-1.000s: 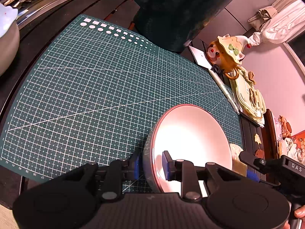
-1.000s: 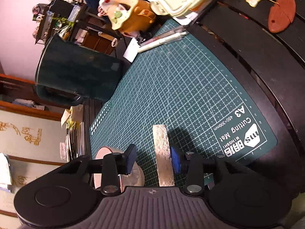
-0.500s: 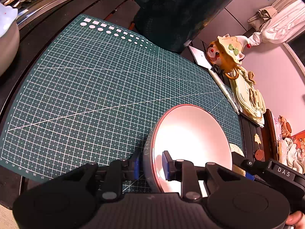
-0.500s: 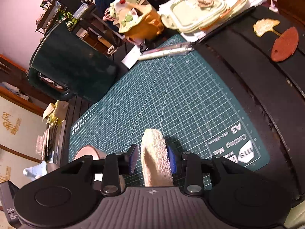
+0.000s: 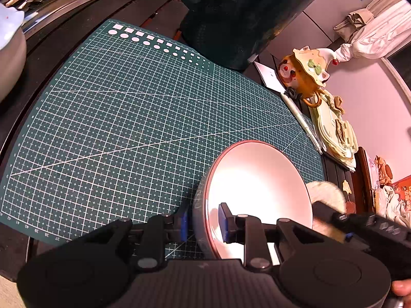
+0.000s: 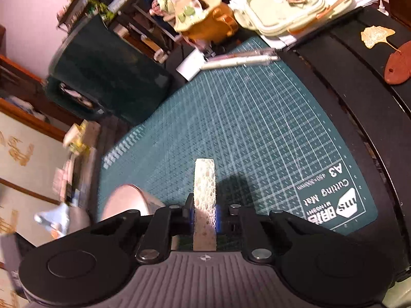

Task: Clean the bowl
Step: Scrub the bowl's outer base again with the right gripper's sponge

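The left gripper [image 5: 203, 227] clamps the tilted bowl's [image 5: 257, 192] rim; the right gripper [image 6: 204, 214], clamped on the sponge [image 6: 204, 179], sits just right of the bowl, sponge pointing forward.

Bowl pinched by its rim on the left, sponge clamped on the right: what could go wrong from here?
1. The left gripper holds the bowl only by a thin stretch of rim, tilted up; scrubbing pressure could twist it loose onto the cutting mat.
2. The right gripper squeezes the sponge hard near one end; its long free end may fold instead of wiping.
3. The pens lie at the mat's edge; a sliding bowl might knock them.
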